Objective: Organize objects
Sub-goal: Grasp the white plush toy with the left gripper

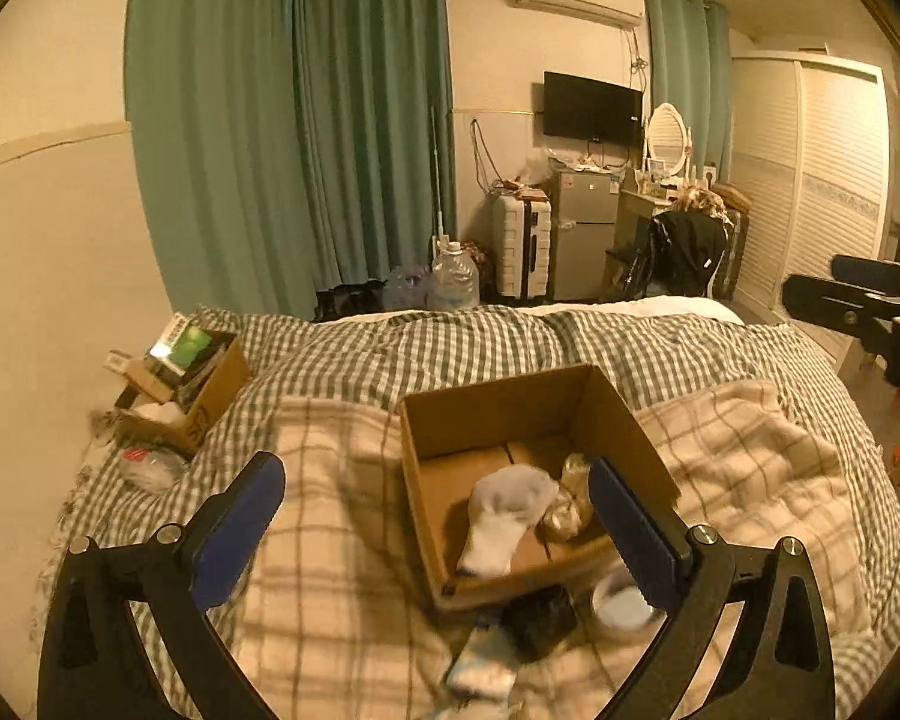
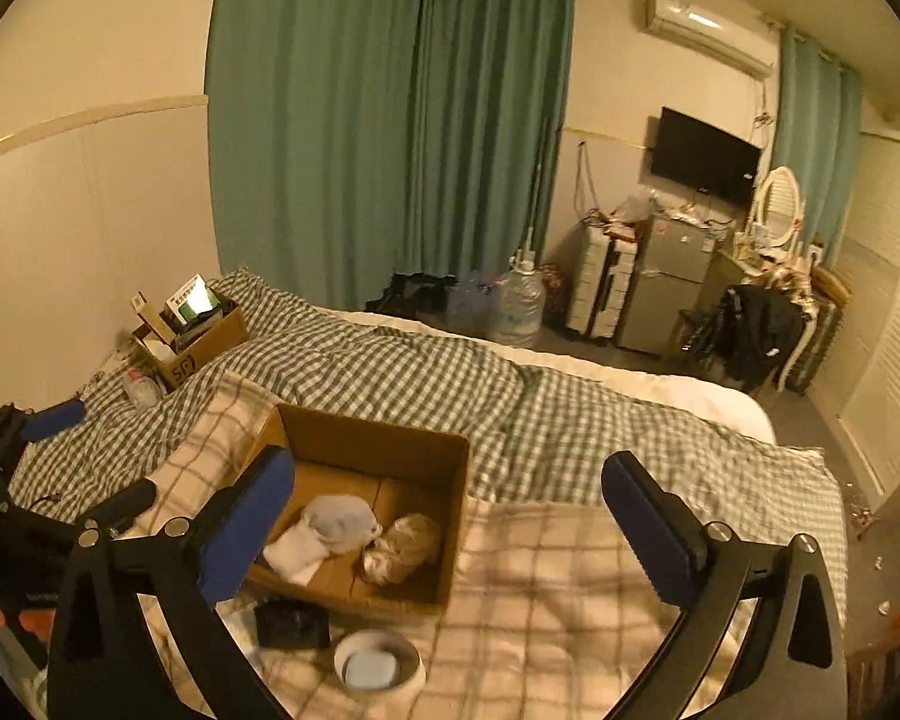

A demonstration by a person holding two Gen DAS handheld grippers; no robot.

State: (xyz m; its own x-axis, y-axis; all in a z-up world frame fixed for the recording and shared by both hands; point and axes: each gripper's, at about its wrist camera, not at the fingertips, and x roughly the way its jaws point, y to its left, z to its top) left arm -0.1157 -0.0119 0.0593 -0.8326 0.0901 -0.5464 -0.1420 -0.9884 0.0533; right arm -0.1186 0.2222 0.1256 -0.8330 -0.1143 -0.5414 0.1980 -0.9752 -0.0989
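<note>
Left wrist view looks down the bed at an open cardboard box [image 1: 498, 420] sitting on a cream plaid blanket [image 1: 330, 540], which lies over a green-and-white checked duvet [image 1: 450, 342]. The left gripper [image 1: 438, 534] hangs above the near edge of the box with its blue-padded jaws spread wide and nothing between them; its right finger overlaps the box's right wall in this view, though whether it touches cannot be told. Inside the box a white sock [image 1: 504, 510] lies toward the left and a crumpled beige furry item [image 1: 570, 498] rests just beside it on the right, the two touching. On the blanket just in front of the box sit a small black object [image 1: 540, 615], a round white container with a pale blue inside [image 1: 621, 603] and, nearer the camera, a blurred white-and-blue cloth [image 1: 480, 660]. The right gripper [image 1: 858, 300] shows at the far right edge, held well apart from the box. In the right wrist view the right gripper [image 2: 450, 534] is likewise wide open and empty, hovering over the blanket to the right of the box [image 2: 378, 444], with the sock [image 2: 330, 528] and furry item [image 2: 402, 546] visible inside, and the black object [image 2: 291, 621] and round container [image 2: 378, 666] near the box's front. The left gripper [image 2: 84, 456] appears at the left edge. A second, filled cardboard box [image 2: 192, 336] sits by the wall at the bed's far corner
</note>
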